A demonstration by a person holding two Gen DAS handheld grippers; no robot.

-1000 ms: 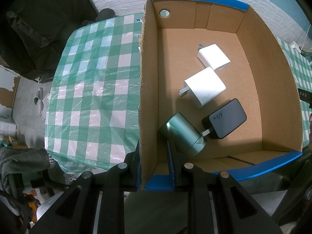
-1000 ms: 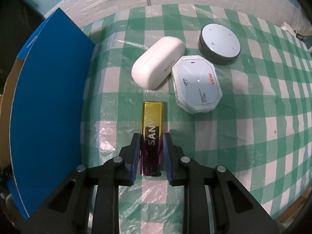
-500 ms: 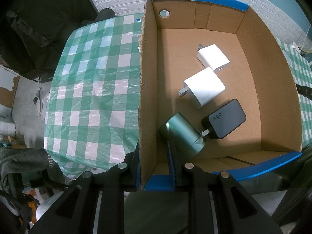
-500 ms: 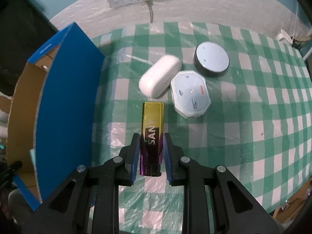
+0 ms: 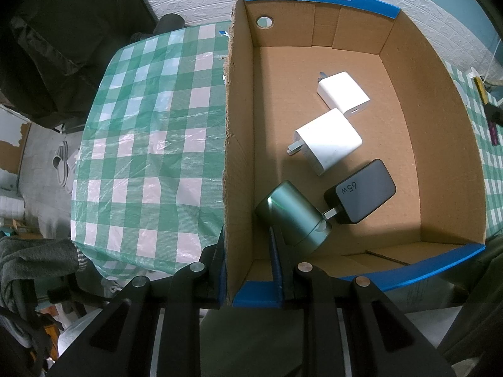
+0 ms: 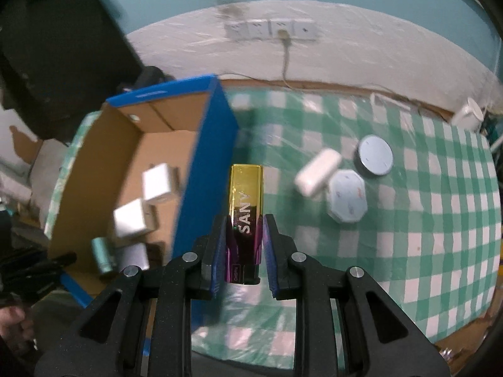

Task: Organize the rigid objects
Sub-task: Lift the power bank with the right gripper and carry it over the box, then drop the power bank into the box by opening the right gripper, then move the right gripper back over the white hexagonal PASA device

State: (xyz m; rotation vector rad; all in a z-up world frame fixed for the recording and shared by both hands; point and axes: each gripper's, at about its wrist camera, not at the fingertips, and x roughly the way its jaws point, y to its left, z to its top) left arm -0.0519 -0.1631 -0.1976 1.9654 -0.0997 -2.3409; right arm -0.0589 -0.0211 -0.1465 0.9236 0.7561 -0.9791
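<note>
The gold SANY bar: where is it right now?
In the right wrist view the gold SANY bar is clamped in the right gripper, lifted above the checkered table, just right of the cardboard box's blue wall.

A table is standing against the wall point(image 6: 361, 40), wearing a green-and-white checked cloth point(image 5: 151, 144) under clear plastic that is catching the light. The wall's lower part is showing white brick-pattern panelling, with teal paint running above it. A row of white sockets point(image 6: 270, 30) is sitting on the panelling, and a cable point(image 6: 286, 59) is hanging from one of them. Something large and dark point(image 5: 78, 31) is standing at the left. On the grey floor point(image 5: 41, 144) beside the table, slippers point(image 5: 61, 166) are lying.
</note>
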